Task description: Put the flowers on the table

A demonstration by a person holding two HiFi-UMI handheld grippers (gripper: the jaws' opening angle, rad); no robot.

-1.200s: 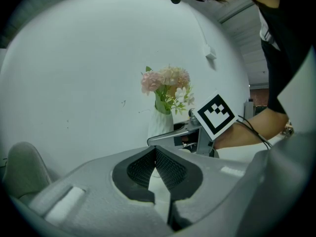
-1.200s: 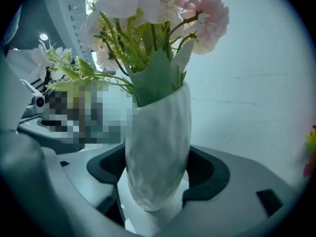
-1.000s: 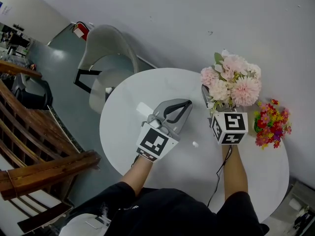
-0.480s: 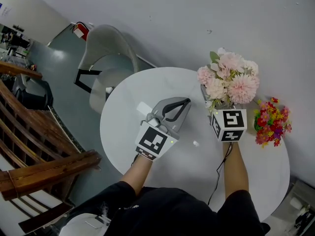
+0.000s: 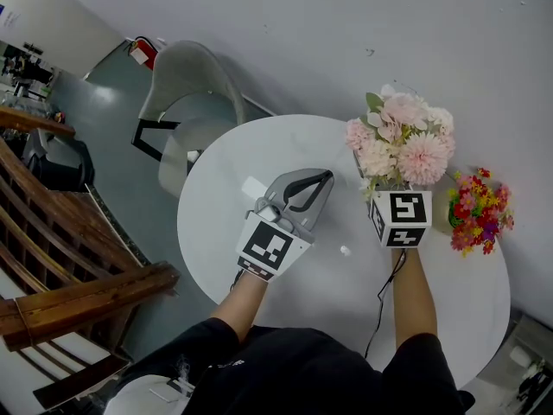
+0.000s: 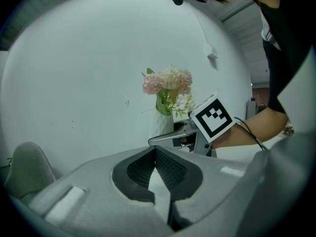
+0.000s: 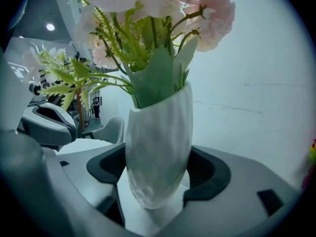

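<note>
A white ribbed vase (image 7: pixel 158 152) of pink flowers (image 5: pixel 397 141) sits between the jaws of my right gripper (image 5: pixel 380 188), which is shut on its lower body. In the right gripper view the vase leans a little, and its base shows just over the white table top. The flowers hide the jaw tips in the head view. My left gripper (image 5: pixel 318 180) hovers over the middle of the round white table (image 5: pixel 225 223), shut with nothing in it. The left gripper view shows the vase (image 6: pixel 160 125) and the right gripper's marker cube (image 6: pixel 212 118) ahead.
A small bunch of red, yellow and purple flowers (image 5: pixel 478 213) stands at the table's far right by the wall. A tiny white object (image 5: pixel 345 251) and a white strip (image 5: pixel 252 188) lie on the table. A grey chair (image 5: pixel 186 102) stands beyond it; a wooden rail (image 5: pixel 78 292) runs at the left.
The right gripper has shifted the vase of pink flowers slightly away from me and to the left. The left gripper has barely moved.
</note>
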